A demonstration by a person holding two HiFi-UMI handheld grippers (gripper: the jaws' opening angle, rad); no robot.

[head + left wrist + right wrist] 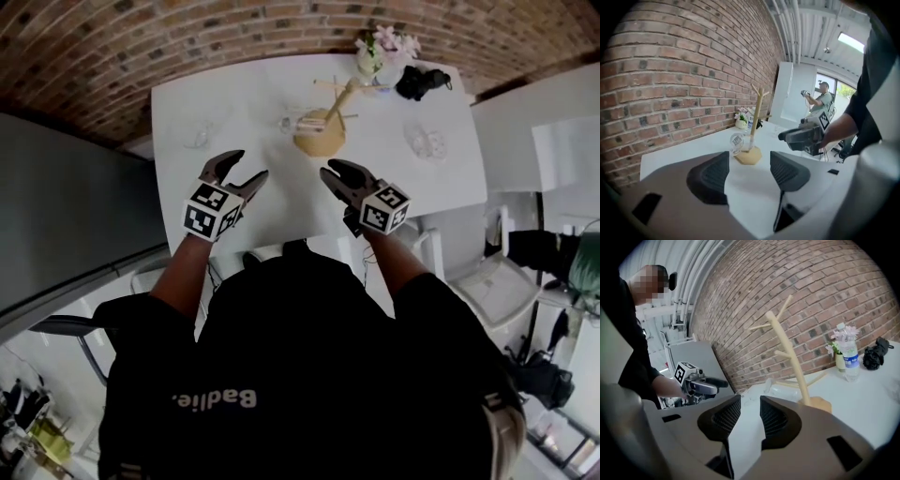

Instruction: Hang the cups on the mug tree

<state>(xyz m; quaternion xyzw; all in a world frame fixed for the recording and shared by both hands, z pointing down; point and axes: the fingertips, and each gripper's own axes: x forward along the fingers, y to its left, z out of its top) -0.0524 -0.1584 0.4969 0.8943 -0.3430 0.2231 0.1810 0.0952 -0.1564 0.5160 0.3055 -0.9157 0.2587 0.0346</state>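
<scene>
The wooden mug tree (323,120) stands at the far middle of the white table (234,216). Its pegs are bare. A clear cup (289,123) lies against its base; the left gripper view shows that cup (736,143) beside the tree (756,121). Another clear cup (196,138) sits far left, and a third (427,142) far right. My left gripper (248,166) hovers over the table's near edge, open and empty (750,171). My right gripper (335,169) hovers beside it, open with nothing between its jaws (750,416), and faces the tree (791,357).
A small vase of flowers (373,52) and a water bottle (848,358) stand at the table's far edge, next to a black bundle (422,82). A brick wall runs behind the table. A second table (553,112) and a chair lie to the right. Another person (820,99) stands in the background.
</scene>
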